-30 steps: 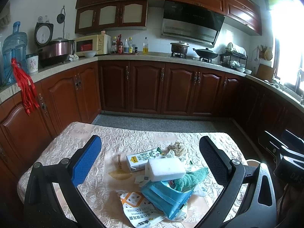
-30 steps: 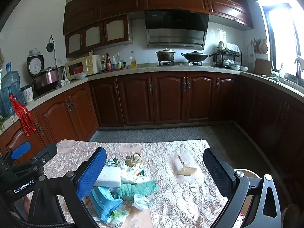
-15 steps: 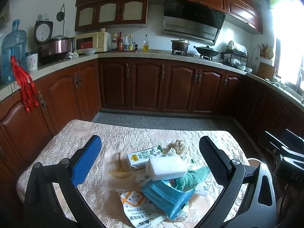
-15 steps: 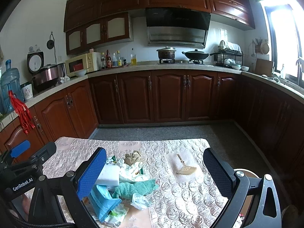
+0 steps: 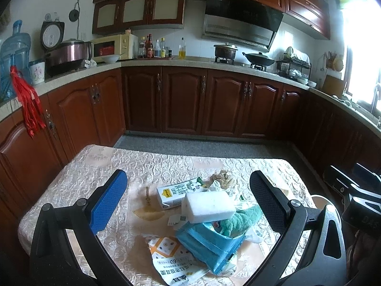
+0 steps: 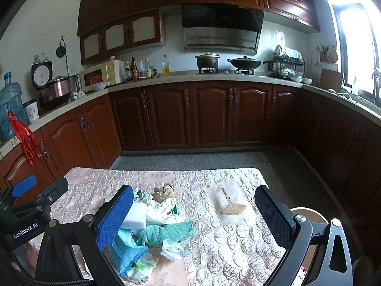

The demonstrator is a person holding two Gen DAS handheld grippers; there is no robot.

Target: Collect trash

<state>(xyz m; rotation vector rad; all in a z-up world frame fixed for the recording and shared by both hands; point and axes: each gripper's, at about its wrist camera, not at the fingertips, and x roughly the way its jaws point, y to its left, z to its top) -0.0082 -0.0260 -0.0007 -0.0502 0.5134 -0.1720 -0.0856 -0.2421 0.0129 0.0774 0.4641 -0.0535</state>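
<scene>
Trash (image 5: 204, 217) heaps on a quilted table (image 5: 78, 178) amid wooden kitchen cabinets (image 5: 183, 102); left claw (image 5: 188, 202) and right claw (image 6: 193, 217) released.

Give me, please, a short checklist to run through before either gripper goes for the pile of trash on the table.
1. Left gripper open: ok, fingers wide apart, nothing between them.
2. Right gripper open: ok, likewise holding nothing.
3. Top piece free to take: ok, the white rectangular foam block lies on top of the pile, uncovered.
4. Pieces apart from one another: not ok, the teal fuzzy cloth and the blue plastic pouch overlap.
5. Bin for the trash: cannot tell; only a round white rim shows past the table edge.
6. Non-trash nearby: ok, the small tan fan ornament lies apart from the pile.
</scene>
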